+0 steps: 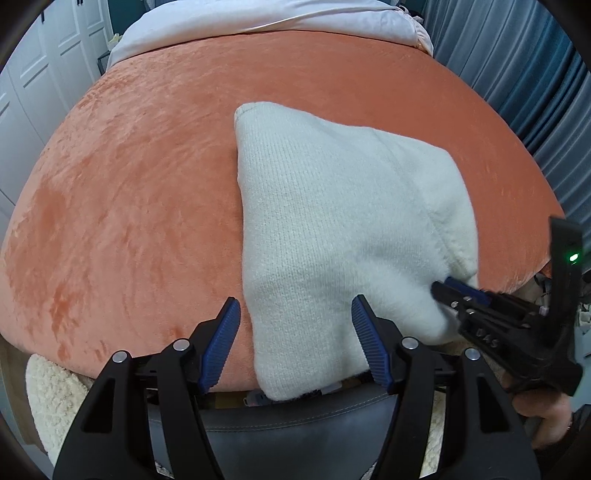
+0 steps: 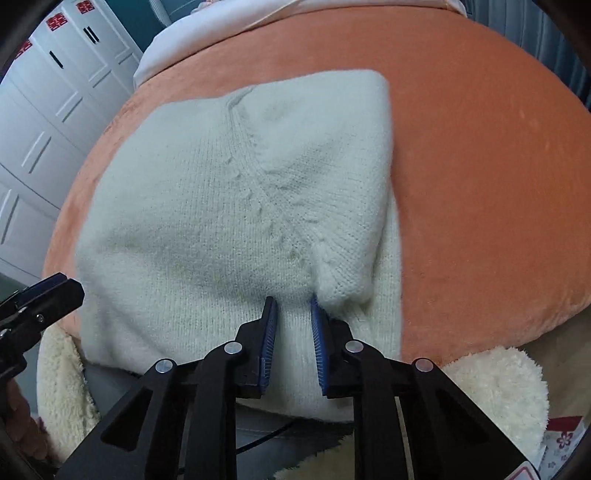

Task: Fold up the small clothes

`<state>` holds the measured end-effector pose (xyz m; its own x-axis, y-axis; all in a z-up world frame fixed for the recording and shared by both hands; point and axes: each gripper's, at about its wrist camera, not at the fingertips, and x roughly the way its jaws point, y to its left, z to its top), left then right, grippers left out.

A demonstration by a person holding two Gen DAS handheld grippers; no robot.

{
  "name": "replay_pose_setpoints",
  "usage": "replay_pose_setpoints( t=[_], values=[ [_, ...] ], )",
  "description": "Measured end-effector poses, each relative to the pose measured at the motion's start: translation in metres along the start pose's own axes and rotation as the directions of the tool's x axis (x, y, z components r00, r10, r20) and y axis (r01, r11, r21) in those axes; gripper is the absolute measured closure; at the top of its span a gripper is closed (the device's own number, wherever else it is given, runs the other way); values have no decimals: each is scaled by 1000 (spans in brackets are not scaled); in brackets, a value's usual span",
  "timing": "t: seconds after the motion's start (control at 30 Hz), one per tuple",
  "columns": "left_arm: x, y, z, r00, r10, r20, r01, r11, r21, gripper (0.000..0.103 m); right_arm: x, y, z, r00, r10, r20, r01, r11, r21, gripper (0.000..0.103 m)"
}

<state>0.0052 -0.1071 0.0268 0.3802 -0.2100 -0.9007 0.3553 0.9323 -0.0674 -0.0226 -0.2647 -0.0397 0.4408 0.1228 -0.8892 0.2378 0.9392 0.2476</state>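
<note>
- Nearest, left gripper: jaws spread wide and empty, straddling the near left edge of the white knitted garment. Nothing sits between the blue ribbed pads. It seems held ready to take that edge, though that is my guess.
- Right gripper: jaws part-way apart, a narrow gap between them. A folded flap of knit bunches against the right pad. Whether the pads pinch cloth or merely press on it, I cannot tell. In the left wrist view its tips are buried in a raised fold at the garment's right edge, which suggests a flap being carried or set down.
- Writing: raised letters on the right gripper's body in the left view, roughly "UAS"; not sharp enough to be sure.
- Garment: lies on the orange plush bed cover, near edge at the bed's front. A seam with small knit bumps runs diagonally across it. Layers overlap on the right side, so folding looks under way, not finished.
- Fluffy cream rug or cushion below the bed edge.
- Far: white duvet at the bed head, blue curtain on the right, white wardrobe doors carrying red paper decorations; characters too small to read.
</note>
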Motion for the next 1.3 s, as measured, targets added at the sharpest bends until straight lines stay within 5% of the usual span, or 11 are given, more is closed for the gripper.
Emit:
replay_pose_setpoints(
  t=[0.07, 0.23, 0.3, 0.4, 0.5, 0.63, 0.7, 0.77, 0.93, 1.17, 1.3],
  values=[
    [-3, 4, -2, 1000, 22, 11, -22, 1000, 2, 43, -25, 16, 8, 999, 12, 43, -11, 1000, -28, 83],
    [-5, 26, -5, 999, 49, 0, -49, 998, -50, 42, -70, 76, 23, 974, 189, 128, -170, 975, -146, 83],
    [-9, 37, -6, 997, 79, 5, -78, 994, -74, 42, -57, 99, 27, 973, 211, 96, -190, 964, -187, 83],
    [-12, 60, -10, 990, 141, 8, -139, 983, -117, 38, 13, 122, 23, 989, 135, -60, -145, 964, -222, 82],
    [-15, 80, -10, 989, 147, -3, -145, 974, -173, 38, 25, 122, 11, 987, 152, -45, -158, 963, -220, 83],
    [-21, 82, -1, 998, 60, 35, -51, 976, -211, 37, -26, 89, 14, 979, 198, 55, -189, 974, -127, 80],
    [-20, 73, 6, 999, -11, 51, 22, 977, -212, 30, -50, 51, 10, 976, 164, 144, -159, 986, -44, 49],
    [-14, 58, 15, 995, -80, 53, 89, 975, -202, 22, -65, 12, 3, 975, 113, 193, -126, 990, 57, 38],
    [26, 30, 29, 984, -176, -1, 172, 963, -210, 18, -52, -61, 2, 983, 90, 161, -127, 962, 240, 35],
    [70, 32, 34, 975, -215, -58, 196, 951, -241, 6, 9, -72, 3, 980, 186, 66, -197, 934, 298, 23],
    [94, 49, 31, 936, -345, -70, 299, 884, -358, 5, 30, -69, 11, 970, 235, 65, -244, 918, 313, 9]
  ],
)
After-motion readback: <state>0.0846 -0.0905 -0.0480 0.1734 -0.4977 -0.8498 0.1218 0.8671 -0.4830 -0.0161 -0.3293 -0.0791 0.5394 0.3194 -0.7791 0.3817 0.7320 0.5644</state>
